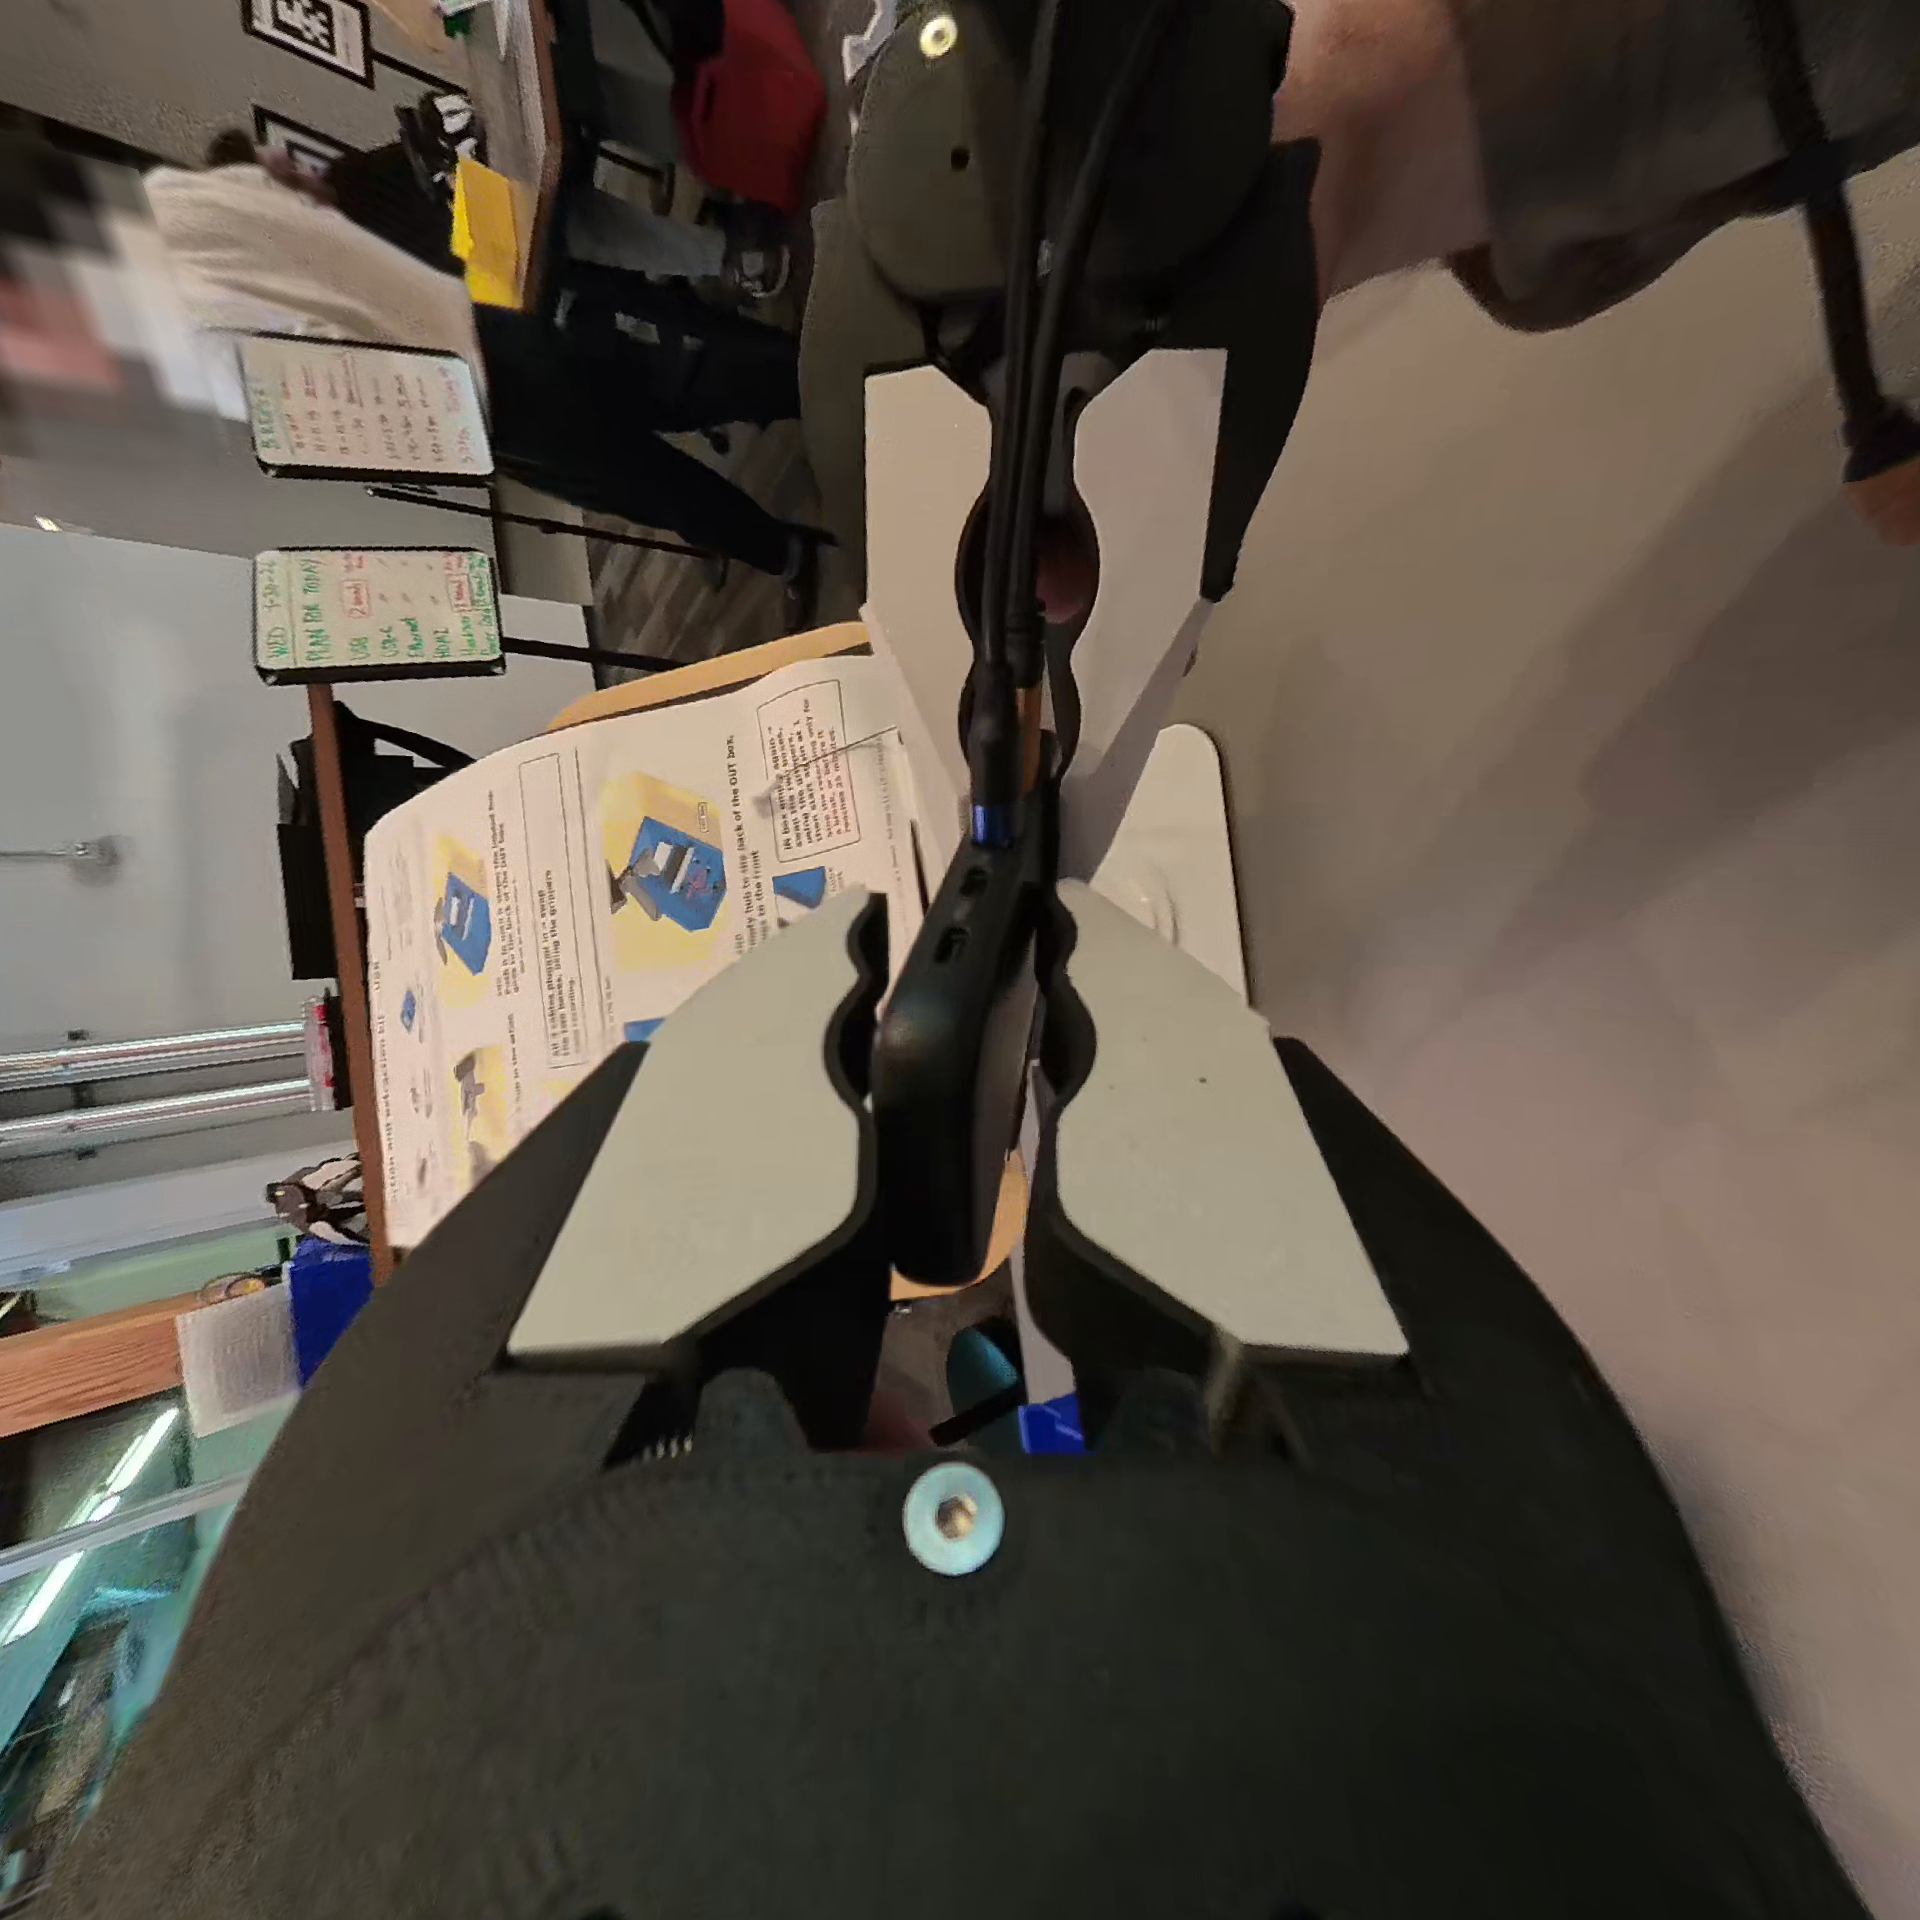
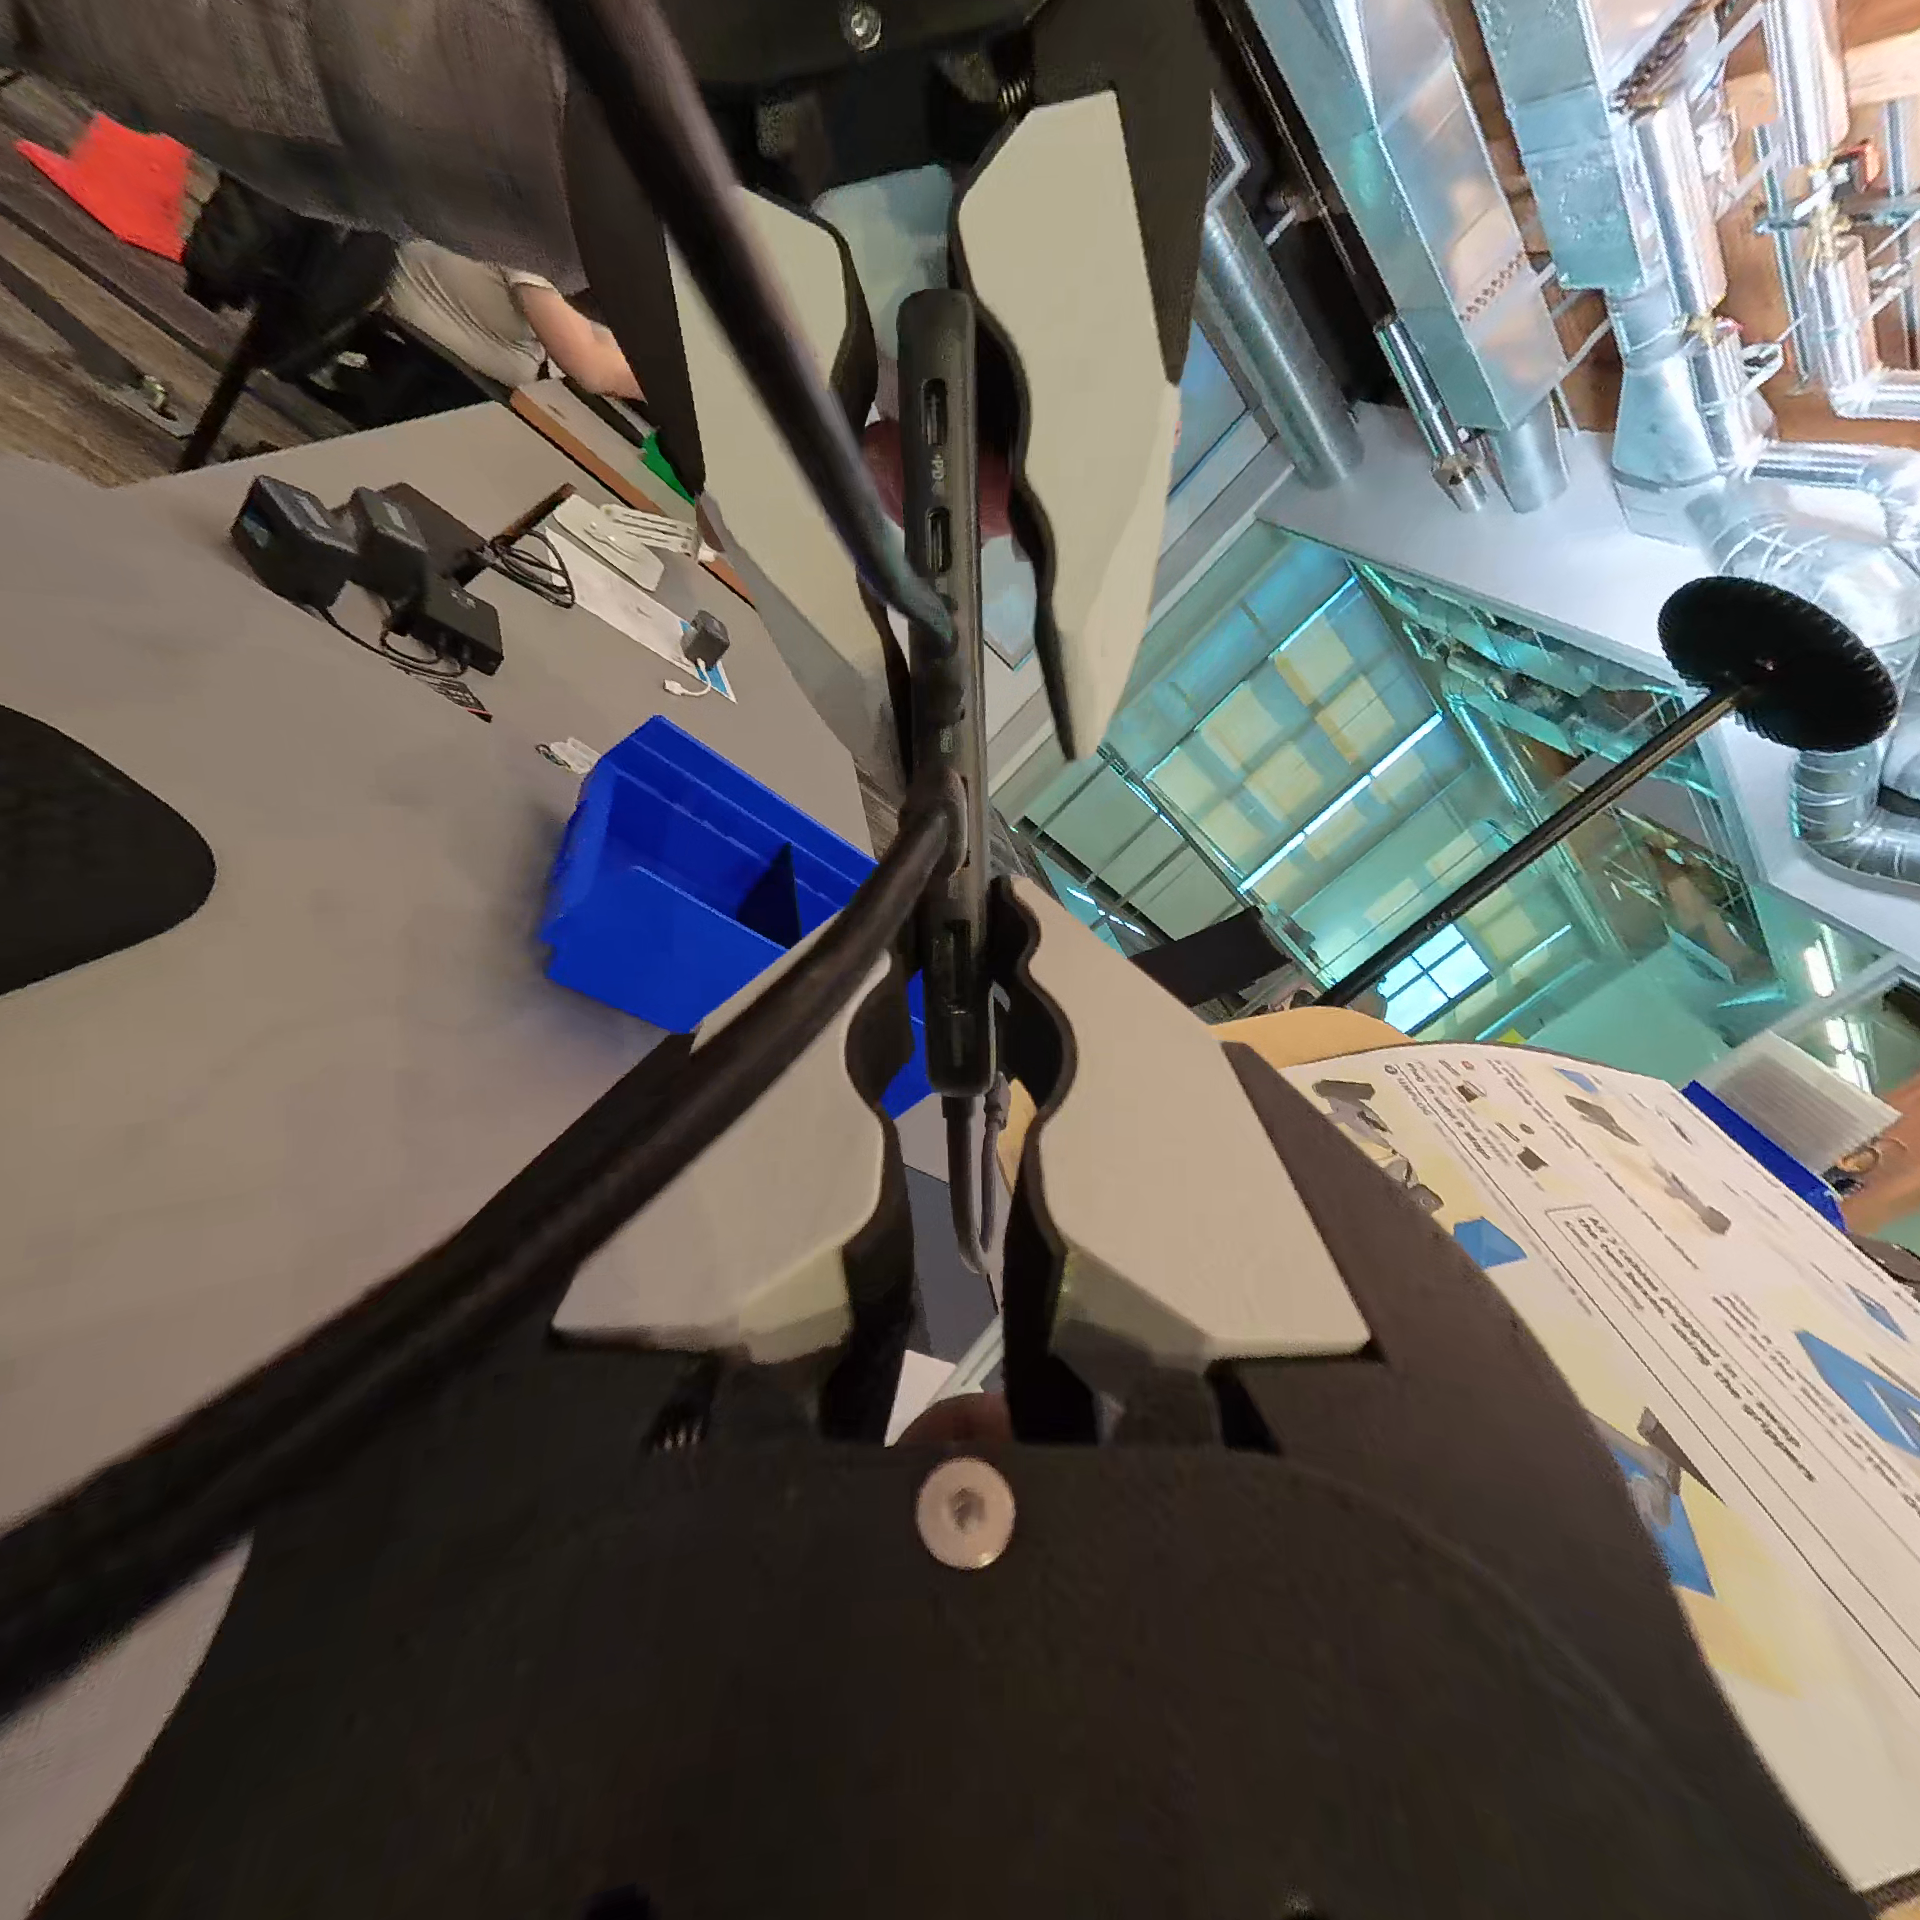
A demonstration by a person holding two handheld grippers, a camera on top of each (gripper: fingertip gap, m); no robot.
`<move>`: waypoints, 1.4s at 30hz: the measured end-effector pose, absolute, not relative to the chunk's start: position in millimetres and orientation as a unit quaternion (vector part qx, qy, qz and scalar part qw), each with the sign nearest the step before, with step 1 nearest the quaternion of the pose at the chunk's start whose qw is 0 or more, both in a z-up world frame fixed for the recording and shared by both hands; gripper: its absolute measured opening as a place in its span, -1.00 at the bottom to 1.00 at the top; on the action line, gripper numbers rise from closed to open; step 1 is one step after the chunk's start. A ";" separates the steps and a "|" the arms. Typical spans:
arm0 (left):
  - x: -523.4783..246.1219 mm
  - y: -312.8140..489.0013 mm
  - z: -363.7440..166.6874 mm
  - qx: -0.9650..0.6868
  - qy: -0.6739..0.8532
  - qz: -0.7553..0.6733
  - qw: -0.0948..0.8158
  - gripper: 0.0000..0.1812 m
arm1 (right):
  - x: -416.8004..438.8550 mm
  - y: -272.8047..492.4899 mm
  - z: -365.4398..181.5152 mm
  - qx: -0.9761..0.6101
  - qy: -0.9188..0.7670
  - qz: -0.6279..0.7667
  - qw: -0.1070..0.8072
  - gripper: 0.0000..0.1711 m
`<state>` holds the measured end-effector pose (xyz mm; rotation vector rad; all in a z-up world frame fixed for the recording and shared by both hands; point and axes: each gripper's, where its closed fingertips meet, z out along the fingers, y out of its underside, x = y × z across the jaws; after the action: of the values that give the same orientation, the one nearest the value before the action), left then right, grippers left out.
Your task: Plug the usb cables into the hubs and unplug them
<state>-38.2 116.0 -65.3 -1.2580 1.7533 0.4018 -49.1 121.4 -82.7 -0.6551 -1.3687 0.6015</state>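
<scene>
Black hub (image 1: 961,1049) pinched at opposite ends between left gripper (image 1: 961,997) and right gripper (image 2: 961,997) fingers.

Hub (image 2: 951,665) is sitting between the two grippers, held off the table (image 2: 312,935). Right gripper (image 2: 961,987) is pinching its near end; left gripper (image 1: 961,997) is gripping the far end, opposite. Cable (image 2: 520,1195) is running from hub's mid-side toward bottom left. Bin (image 2: 675,894) is sitting on table, left of hub; sheet (image 2: 1558,1299) is lying to the right.
</scene>
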 end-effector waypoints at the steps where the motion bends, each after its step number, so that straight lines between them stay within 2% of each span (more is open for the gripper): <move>1: -37.1 114.3 -66.7 -0.511 0.713 0.159 0.453 -0.73 | -48.5 120.6 -82.7 -0.291 -0.612 0.271 0.684 -0.91; 5: -33.8 109.0 -72.2 -0.514 0.719 0.151 0.443 -0.85 | -45.1 120.9 -82.0 -0.289 -0.613 0.273 0.683 -0.90; 9: -35.5 115.4 -71.3 -0.511 0.707 0.183 0.454 -0.85 | -46.2 131.0 -80.1 -0.308 -0.596 0.266 0.692 -0.83; 12: -42.3 125.9 -71.9 -0.511 0.686 0.230 0.464 -0.85 | -38.6 152.7 -83.5 -0.353 -0.579 0.244 0.694 -0.50; 19: -82.7 161.7 -44.1 -0.493 0.570 0.371 0.543 -0.85 | 33.2 204.6 -65.8 -0.458 -0.457 0.298 0.702 -0.77; 23: -99.3 178.4 -38.4 -0.461 0.528 0.454 0.550 -0.85 | 42.9 182.0 -47.1 -0.460 -0.453 0.370 0.668 -0.70; 28: -97.3 188.3 -43.8 -0.411 0.530 0.503 0.546 -0.85 | 11.2 147.1 -37.1 -0.442 -0.492 0.407 0.630 -0.58; 33: -96.7 189.1 -43.8 -0.397 0.522 0.523 0.543 -0.85 | -13.8 147.0 -44.9 -0.458 -0.501 0.396 0.618 -0.66; 38: -90.8 185.3 -41.9 -0.376 0.521 0.535 0.548 -0.85 | -23.1 152.1 -48.4 -0.476 -0.495 0.390 0.614 -0.63; 40: -89.8 184.6 -42.9 -0.371 0.525 0.537 0.547 -0.85 | -20.0 154.1 -45.0 -0.475 -0.488 0.385 0.623 -0.62; 42: -88.8 181.9 -41.9 -0.363 0.525 0.534 0.555 -0.85 | -6.2 160.7 -35.1 -0.473 -0.460 0.389 0.643 -0.69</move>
<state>-88.8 181.9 -41.9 -0.8566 1.2389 1.2611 -6.2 160.7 -35.1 -1.0779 -1.0487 0.8854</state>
